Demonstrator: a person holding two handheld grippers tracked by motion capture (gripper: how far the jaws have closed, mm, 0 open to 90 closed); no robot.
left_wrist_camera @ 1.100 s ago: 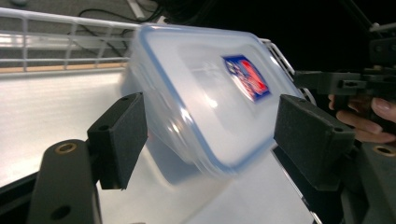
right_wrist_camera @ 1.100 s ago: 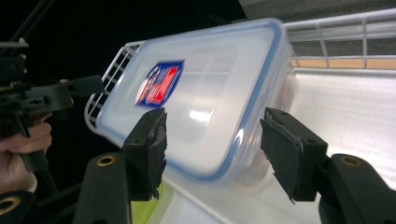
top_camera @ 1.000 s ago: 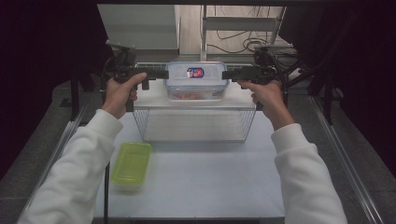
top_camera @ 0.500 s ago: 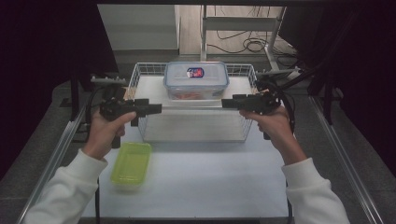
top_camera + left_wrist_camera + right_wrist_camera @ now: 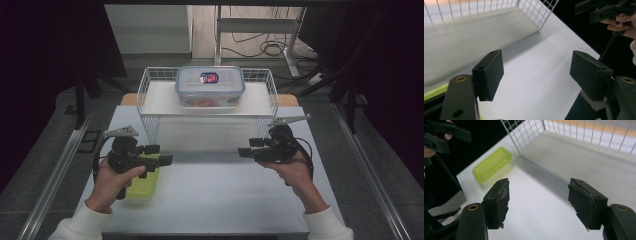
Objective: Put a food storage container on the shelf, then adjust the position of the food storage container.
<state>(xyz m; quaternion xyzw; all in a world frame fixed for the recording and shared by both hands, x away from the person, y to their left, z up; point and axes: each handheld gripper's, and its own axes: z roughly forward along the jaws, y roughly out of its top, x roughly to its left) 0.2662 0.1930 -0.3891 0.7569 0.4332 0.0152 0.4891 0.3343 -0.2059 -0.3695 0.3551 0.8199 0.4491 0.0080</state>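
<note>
A clear food box with a blue-rimmed lid (image 5: 210,86) sits in the white wire basket (image 5: 150,107), against its far side. Both grippers hover over the white table (image 5: 215,200) in front of the basket, apart from the box. My left gripper (image 5: 159,154) (image 5: 539,75) is open and holds nothing; it hangs just above a lime-green tub (image 5: 142,184). My right gripper (image 5: 249,148) (image 5: 539,202) is also open and holds nothing. The two grippers point at each other across the table's middle. In the right gripper view the green tub (image 5: 492,163) lies beyond the jaws.
The basket's front wire wall (image 5: 574,132) (image 5: 544,15) stands close behind both grippers. Metal rails (image 5: 55,175) run along each side of the table. Beyond the table are a dark floor, cables and a table leg frame (image 5: 260,30).
Both grippers have let go of the lidded box, left it in the basket, and drawn back towards the person and down to the table's front half.
</note>
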